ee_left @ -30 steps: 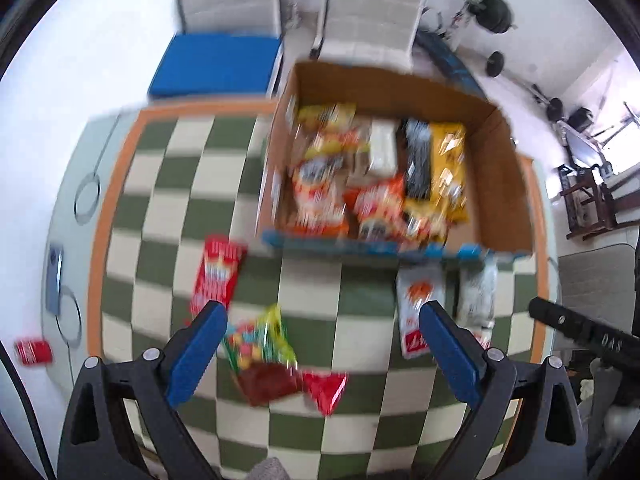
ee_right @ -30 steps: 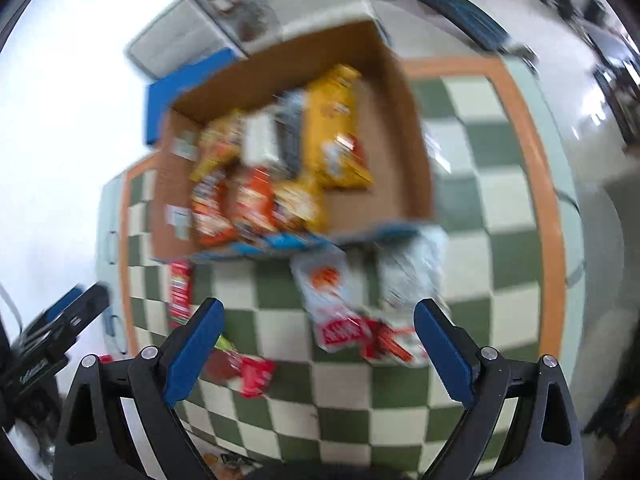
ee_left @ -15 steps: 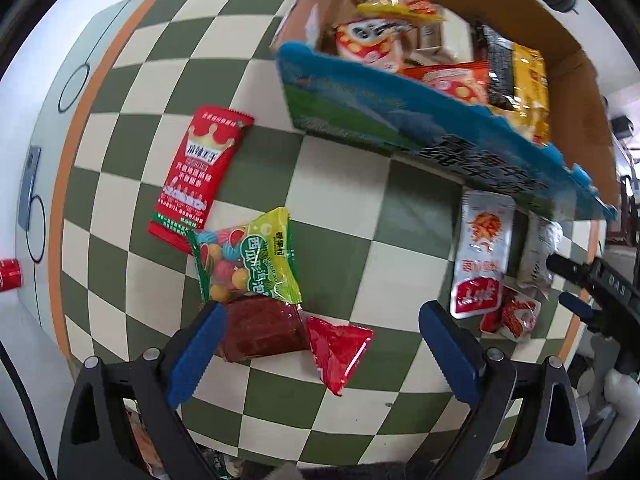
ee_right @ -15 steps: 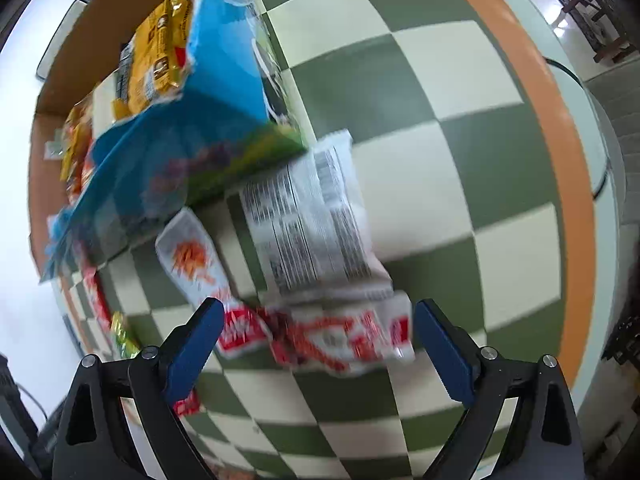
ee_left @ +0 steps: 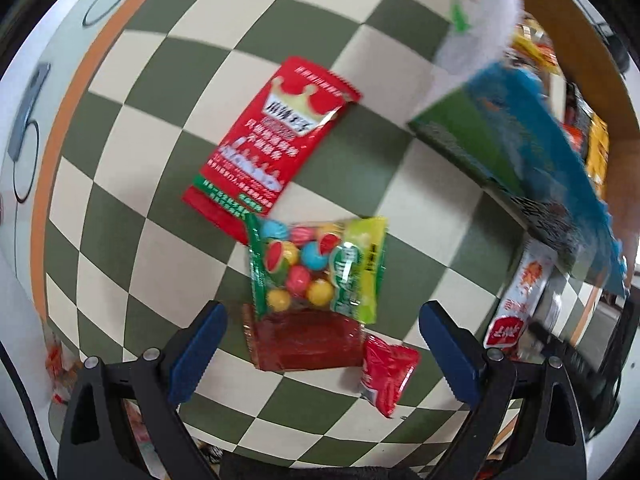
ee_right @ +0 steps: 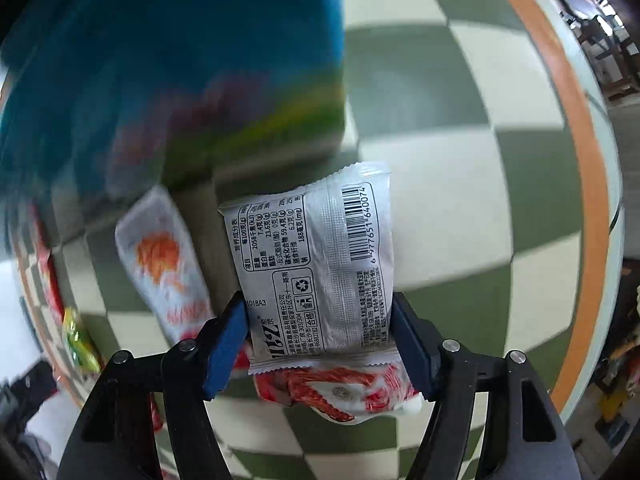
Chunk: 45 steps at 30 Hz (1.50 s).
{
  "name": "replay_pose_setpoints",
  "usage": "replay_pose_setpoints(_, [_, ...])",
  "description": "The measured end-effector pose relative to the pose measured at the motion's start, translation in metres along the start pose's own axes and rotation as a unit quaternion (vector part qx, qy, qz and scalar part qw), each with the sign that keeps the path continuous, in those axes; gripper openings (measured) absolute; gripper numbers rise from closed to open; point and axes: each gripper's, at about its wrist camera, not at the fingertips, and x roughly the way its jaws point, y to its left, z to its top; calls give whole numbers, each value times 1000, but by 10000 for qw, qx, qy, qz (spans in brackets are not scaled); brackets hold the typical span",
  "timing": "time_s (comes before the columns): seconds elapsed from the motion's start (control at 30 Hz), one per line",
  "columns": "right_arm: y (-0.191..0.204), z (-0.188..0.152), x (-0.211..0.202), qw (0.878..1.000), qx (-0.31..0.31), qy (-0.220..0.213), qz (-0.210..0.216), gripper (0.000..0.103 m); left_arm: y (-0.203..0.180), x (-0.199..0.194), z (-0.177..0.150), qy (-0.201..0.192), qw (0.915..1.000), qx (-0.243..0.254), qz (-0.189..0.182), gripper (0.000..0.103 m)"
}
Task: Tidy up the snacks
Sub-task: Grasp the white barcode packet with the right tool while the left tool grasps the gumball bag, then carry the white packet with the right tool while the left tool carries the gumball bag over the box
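My left gripper (ee_left: 324, 344) is open, low over the checked table, with a dark red jelly pack (ee_left: 308, 342) and a small red packet (ee_left: 386, 368) between its jaws. A candy-ball bag (ee_left: 320, 268) and a long red packet (ee_left: 268, 140) lie just beyond. My right gripper (ee_right: 320, 340) has closed on a silver snack packet (ee_right: 316, 264), back side up; the pads touch both its edges. A red-and-white packet (ee_right: 340, 390) lies under it and a white packet (ee_right: 160, 260) lies to its left. The cardboard snack box (ee_left: 520, 132) stands at right.
The box's blue-green wall (ee_right: 180, 60) stands close ahead of the right gripper. The table's orange rim (ee_right: 576, 120) curves at right. A phone (ee_left: 28, 112) lies at the table's left edge. The white packet also shows beside the box (ee_left: 520, 300).
Both grippers have dropped close to the table. The right jaws have narrowed from wide open onto the silver packet. The left gripper has moved in over the jelly pack.
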Motion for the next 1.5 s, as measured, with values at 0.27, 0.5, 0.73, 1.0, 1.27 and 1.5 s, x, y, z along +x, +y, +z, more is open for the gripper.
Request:
replay_pose_setpoints(0.27, [22, -33, 16, 9991, -33, 227, 361, 72, 6, 41, 22, 477, 9987, 0, 152, 98])
replay_pose_setpoints(0.5, [24, -22, 20, 9989, -279, 286, 241, 72, 2, 53, 29, 269, 9987, 195, 380, 86])
replay_pose_setpoints(0.73, [27, -30, 17, 9988, -300, 259, 282, 71, -8, 35, 18, -52, 9975, 433, 547, 71])
replay_pose_setpoints(1.0, [16, -40, -14, 9979, -313, 178, 531, 71, -28, 22, -13, -106, 9955, 790, 508, 68])
replay_pose_setpoints(1.27, [15, -50, -67, 9939, -482, 22, 990, 71, -64, -25, -52, -336, 9904, 1337, 36, 68])
replay_pose_setpoints(1.5, [6, -49, -144, 9865, -466, -379, 1522, 71, -138, -92, -58, -653, 9783, 1878, -577, 68])
